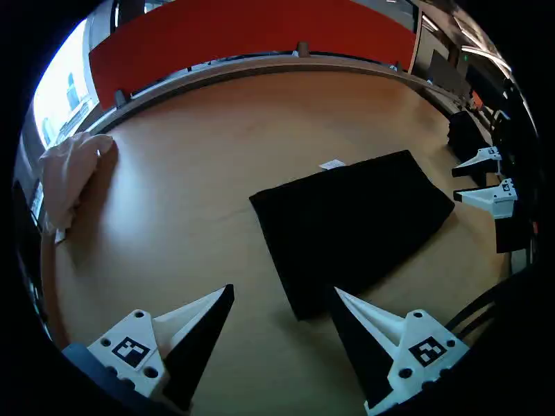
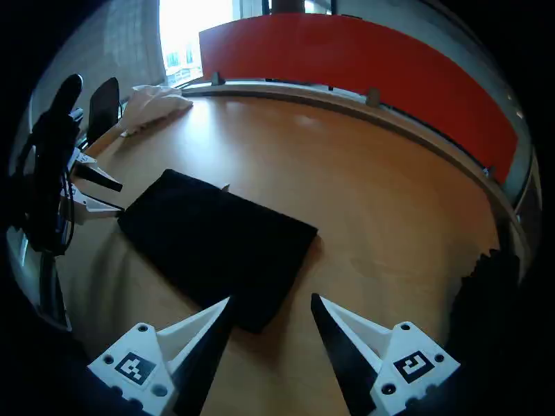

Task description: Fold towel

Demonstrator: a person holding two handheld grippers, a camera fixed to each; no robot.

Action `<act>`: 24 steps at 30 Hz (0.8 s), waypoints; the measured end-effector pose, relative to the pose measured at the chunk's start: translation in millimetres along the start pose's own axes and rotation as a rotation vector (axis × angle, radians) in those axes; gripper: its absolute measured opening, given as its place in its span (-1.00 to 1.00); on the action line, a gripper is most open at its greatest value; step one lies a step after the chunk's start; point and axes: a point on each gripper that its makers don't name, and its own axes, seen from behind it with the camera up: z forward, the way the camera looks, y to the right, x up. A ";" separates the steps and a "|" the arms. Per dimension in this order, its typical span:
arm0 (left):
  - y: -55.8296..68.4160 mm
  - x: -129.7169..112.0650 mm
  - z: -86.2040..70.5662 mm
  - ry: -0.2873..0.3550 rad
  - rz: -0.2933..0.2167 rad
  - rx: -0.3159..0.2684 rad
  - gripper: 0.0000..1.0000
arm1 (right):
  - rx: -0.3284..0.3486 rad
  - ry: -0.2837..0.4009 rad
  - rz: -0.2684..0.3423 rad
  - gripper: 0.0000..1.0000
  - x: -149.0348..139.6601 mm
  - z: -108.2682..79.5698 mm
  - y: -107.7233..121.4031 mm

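the black towel (image 1: 350, 225) lies flat near the middle of the wooden surface (image 1: 208, 159). the left gripper (image 1: 282, 290) sits near one edge, fingers apart and empty. the right gripper (image 2: 270, 298) sits near another edge, fingers also apart and empty.

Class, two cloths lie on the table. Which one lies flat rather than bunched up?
The black towel: it lies flat in the middle of the table, while the pale cloth is crumpled at the edge.
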 end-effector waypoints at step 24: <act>8.1 -38.9 -26.1 0.023 -0.070 0.031 0.93 | 0.029 0.001 -0.056 0.61 -22.5 -15.9 -8.8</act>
